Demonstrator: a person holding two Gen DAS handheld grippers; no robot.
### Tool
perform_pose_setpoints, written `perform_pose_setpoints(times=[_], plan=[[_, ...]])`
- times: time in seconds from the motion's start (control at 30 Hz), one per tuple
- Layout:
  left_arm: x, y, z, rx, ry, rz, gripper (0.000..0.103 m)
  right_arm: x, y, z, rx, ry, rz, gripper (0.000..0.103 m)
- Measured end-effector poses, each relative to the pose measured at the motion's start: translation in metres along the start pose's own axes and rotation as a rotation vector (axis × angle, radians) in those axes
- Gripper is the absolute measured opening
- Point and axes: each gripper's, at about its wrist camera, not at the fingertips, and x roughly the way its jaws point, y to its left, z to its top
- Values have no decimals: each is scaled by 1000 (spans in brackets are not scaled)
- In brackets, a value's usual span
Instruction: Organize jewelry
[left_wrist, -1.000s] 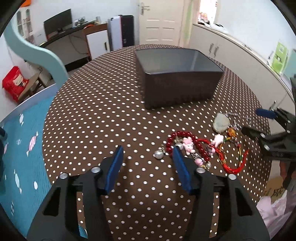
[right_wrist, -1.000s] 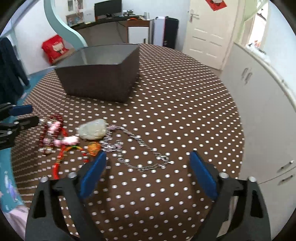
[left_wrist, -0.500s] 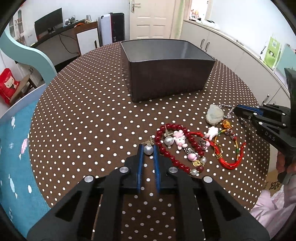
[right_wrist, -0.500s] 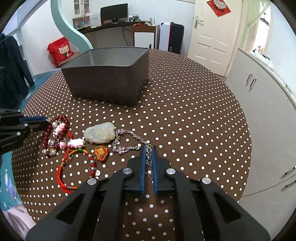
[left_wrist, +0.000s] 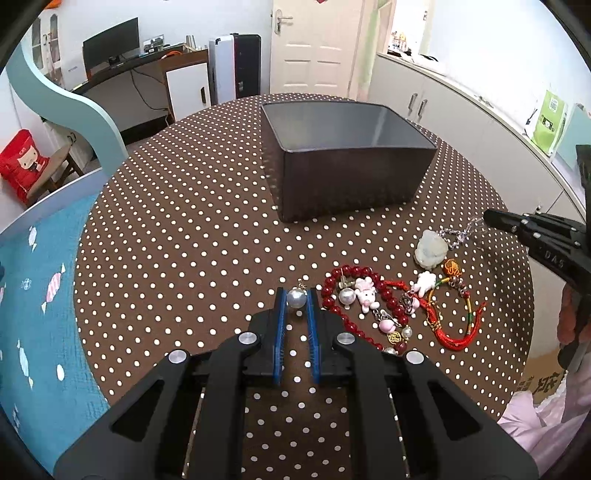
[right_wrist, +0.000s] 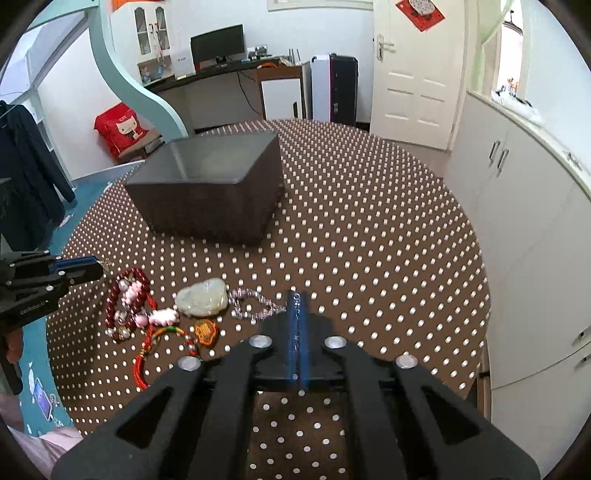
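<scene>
My left gripper (left_wrist: 296, 295) is shut on a silver pearl earring (left_wrist: 296, 297), held just above the polka-dot table (left_wrist: 184, 240). My right gripper (right_wrist: 298, 297) is shut on the silver chain (right_wrist: 255, 302) of a pale jade pendant (right_wrist: 202, 297), which rests on the table. Between them lie a red bead bracelet (left_wrist: 332, 291) with pink charms and a red cord bracelet (left_wrist: 458, 332). A dark open box (left_wrist: 347, 155) stands behind the jewelry; it also shows in the right wrist view (right_wrist: 210, 188).
The round table's edge curves close on my right, with white cabinets (right_wrist: 517, 206) beyond it. A teal curved panel (left_wrist: 74, 107) and a blue mat (left_wrist: 33, 295) are on the left. A pink bag (left_wrist: 543, 417) lies off the table at lower right.
Both grippers went from wide open to shut: the left closed on the pearl earring, the right on the pendant chain. Both have since risen a little with their pieces.
</scene>
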Motion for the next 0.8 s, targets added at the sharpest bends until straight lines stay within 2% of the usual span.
perform_pose_setpoints(times=[0.17,0.23,0.27,0.3,0.37,0.47,0.57,0.8], plan=[[-9,0,9,-5,-32,1,11,-13,5,10,-25,-34,12,0],[-12,0,13,-5,-49,3,11,-11,11,12,-69,-18,-26,1],[-13,0,15,-5,-52,2,11,-10,13,12,-71,-19,-46,13],[-14,1,15,-7,-57,-1,11,-7,14,10,-66,-11,-36,37],[-15,0,15,-10,-59,-4,11,-2,16,6,-72,0,-30,54],[-13,0,15,-14,-50,-1,11,7,20,-1,-90,27,0,53],[-12,3,10,-17,-44,-1,11,18,24,-5,-100,59,18,26],[-11,6,7,-19,-39,2,11,36,26,-8,-93,98,40,26]])
